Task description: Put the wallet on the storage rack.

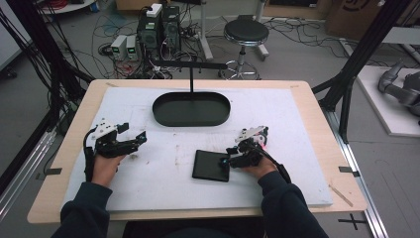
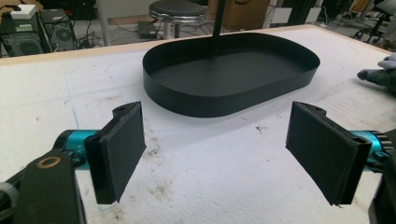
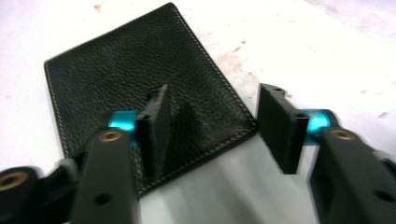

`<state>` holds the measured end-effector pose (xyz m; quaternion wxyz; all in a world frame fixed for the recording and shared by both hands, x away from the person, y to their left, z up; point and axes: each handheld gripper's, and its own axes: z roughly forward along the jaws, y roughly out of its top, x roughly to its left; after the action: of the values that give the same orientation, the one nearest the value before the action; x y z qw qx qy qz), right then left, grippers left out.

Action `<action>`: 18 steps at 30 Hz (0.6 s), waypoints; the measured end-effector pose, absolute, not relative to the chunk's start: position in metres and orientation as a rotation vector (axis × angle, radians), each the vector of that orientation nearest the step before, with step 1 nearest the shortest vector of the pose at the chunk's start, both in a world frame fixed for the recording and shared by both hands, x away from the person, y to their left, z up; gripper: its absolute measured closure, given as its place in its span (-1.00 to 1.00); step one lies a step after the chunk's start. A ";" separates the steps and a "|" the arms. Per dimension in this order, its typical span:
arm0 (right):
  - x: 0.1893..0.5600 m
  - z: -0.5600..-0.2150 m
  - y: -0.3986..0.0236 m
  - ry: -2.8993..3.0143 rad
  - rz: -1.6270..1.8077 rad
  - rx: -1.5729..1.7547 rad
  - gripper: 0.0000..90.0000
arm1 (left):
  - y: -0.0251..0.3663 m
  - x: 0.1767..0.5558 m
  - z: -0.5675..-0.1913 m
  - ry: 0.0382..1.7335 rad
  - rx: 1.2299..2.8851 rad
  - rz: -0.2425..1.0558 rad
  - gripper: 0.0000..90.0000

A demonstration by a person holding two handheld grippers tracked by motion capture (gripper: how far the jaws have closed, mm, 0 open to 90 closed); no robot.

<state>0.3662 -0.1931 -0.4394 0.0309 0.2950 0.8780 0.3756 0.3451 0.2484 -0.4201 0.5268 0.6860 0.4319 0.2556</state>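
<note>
- The high view looks forward and down from above the person's side, taking in the whole white table [image 1: 148, 188] and the floor beyond.
- The left gripper view sits low, near the surface, facing the black tray [image 2: 231, 100], also seen in the high view [image 1: 191, 110].
- The right gripper view looks steeply down, very close on the black wallet [image 3: 135, 70], shared with the high view [image 1: 210, 165].
</note>
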 end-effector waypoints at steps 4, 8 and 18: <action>0.366 -0.438 -0.196 2.704 1.154 0.919 0.38 | 0.248 0.345 -0.420 1.034 1.642 0.610 -0.57; 0.366 -0.436 -0.202 2.694 1.149 0.925 0.78 | 0.248 0.345 -0.420 1.034 1.640 0.614 -0.57; 0.363 -0.422 -0.215 2.585 1.287 0.920 1.00 | 0.249 0.345 -0.420 1.037 1.644 0.616 -0.57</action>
<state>0.3633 -0.2147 -0.4217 0.0557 0.3031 0.8516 0.4240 0.3453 0.2488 -0.4203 0.5236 0.6868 0.4334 0.2575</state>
